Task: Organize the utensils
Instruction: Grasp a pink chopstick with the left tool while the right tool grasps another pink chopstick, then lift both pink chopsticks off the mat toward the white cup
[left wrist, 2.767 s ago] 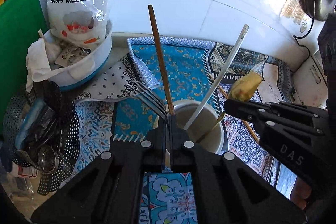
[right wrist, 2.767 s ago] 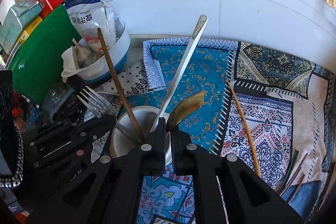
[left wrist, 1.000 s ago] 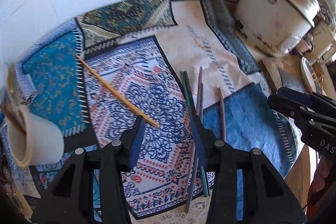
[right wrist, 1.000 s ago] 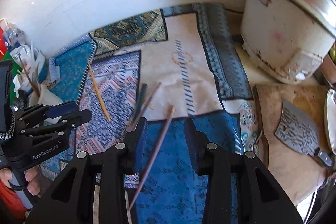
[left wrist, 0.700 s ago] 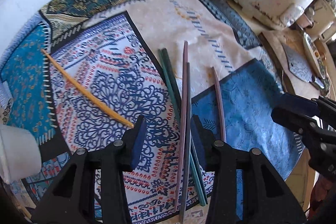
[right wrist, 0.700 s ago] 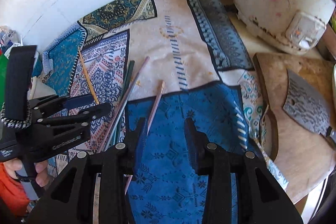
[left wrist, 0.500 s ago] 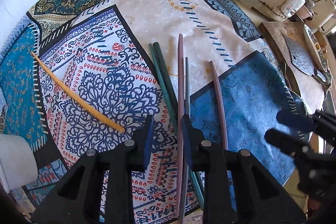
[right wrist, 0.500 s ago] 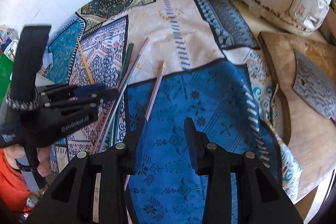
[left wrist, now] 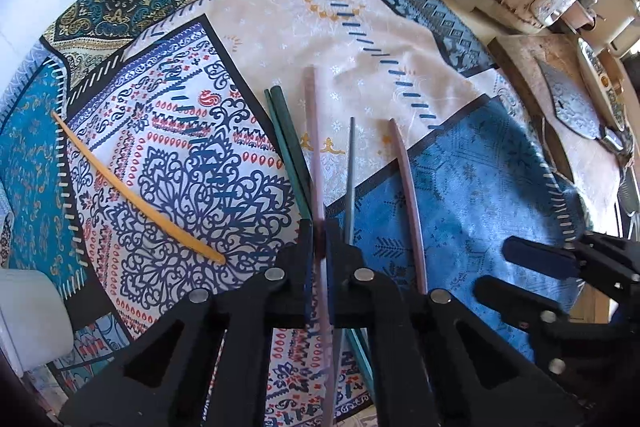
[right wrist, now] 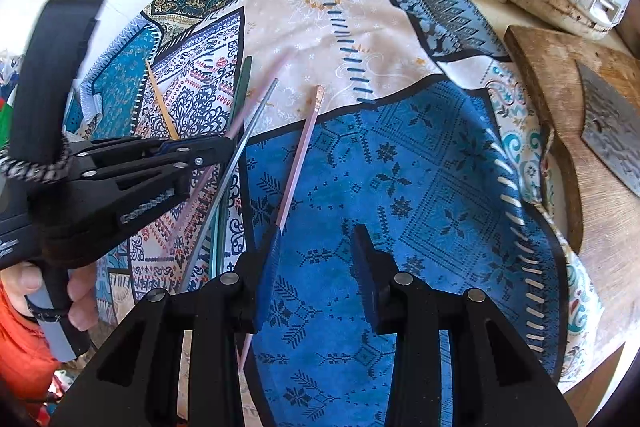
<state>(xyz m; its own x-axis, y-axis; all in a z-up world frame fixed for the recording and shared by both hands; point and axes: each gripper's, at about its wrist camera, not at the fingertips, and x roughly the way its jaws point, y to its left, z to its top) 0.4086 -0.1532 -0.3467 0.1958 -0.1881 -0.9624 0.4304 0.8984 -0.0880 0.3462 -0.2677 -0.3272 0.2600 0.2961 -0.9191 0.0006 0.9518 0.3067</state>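
Left tongs (left wrist: 320, 239): clamped on a blurred pink chopstick (left wrist: 311, 131), apparently mid-shaft. Right tongs (right wrist: 316, 251): apart, beside a second pink chopstick (right wrist: 300, 151). Best straddle it squarely before closing.

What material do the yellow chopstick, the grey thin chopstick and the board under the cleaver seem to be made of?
Yellow chopstick: probably bamboo or wood, matte with an even tan colour.
Grey chopstick: likely metal, with a cold grey sheen and a very thin shaft.
Cutting board: wood, with visible grain and a worn, stained surface.
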